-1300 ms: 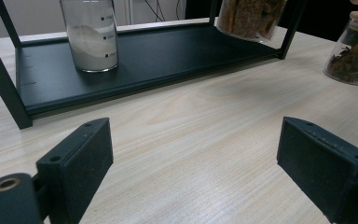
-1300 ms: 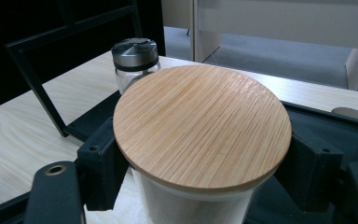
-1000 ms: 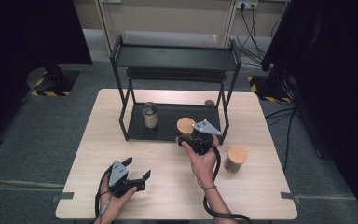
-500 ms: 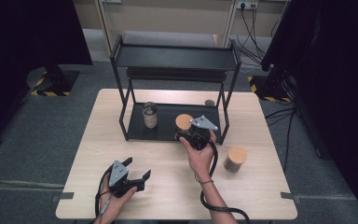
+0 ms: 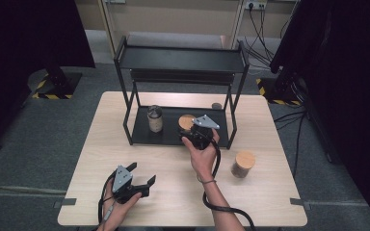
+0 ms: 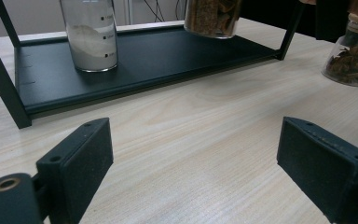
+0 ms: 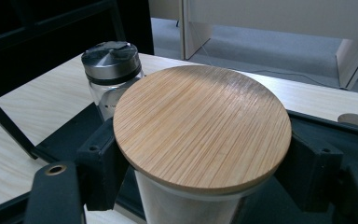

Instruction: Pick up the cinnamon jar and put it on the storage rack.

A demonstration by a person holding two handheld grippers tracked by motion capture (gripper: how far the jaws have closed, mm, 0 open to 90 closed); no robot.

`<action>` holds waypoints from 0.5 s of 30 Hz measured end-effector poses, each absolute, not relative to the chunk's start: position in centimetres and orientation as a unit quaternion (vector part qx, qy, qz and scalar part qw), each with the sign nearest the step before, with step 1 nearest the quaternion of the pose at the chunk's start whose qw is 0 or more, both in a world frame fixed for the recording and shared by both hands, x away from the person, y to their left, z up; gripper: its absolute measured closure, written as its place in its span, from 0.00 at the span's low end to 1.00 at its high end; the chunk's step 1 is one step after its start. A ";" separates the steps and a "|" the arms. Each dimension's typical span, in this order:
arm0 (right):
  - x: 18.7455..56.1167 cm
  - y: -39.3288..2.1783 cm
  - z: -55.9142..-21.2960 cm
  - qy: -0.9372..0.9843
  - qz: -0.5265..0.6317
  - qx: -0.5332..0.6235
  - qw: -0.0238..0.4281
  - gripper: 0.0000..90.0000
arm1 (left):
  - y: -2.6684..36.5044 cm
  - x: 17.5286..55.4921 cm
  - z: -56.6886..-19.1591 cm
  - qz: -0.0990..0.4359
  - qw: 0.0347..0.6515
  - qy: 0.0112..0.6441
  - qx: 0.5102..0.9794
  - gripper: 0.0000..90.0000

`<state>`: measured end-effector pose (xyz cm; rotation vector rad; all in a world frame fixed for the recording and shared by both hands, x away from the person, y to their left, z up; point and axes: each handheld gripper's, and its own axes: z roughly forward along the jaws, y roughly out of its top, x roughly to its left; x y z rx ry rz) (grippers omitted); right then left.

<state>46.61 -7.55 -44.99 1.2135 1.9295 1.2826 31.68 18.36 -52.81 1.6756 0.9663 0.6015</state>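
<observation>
Right gripper has a bamboo-lid jar pinched at the black rack

So the jar's in the right gripper's jaws, both pads pressed on the glass just under the lid, sitting over the rack's bottom shelf near its front edge, towards the rack's right-hand legs. Left of it on that same shelf is a metal-lid jar with white powder in it, near but not touching. A second bamboo-lid jar with dark stuff inside stands on the table outside the rack, off its front right corner. The left gripper is well in front of the rack, low over the table, jaws wide apart with nothing between them.
</observation>
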 end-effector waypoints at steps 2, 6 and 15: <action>46.9 -7.4 -45.0 0.713 0.471 0.449 0.261 0.29 | 18.4 31.7 -52.8 0.251 0.530 0.405 0.702 0.11; 47.4 -7.2 -44.9 0.712 0.470 0.452 0.261 0.29 | 18.4 31.7 -52.8 0.251 0.530 0.405 0.702 0.11; 48.1 -6.7 -44.9 0.713 0.465 0.455 0.262 0.29 | 18.4 31.7 -52.8 0.251 0.530 0.404 0.702 0.11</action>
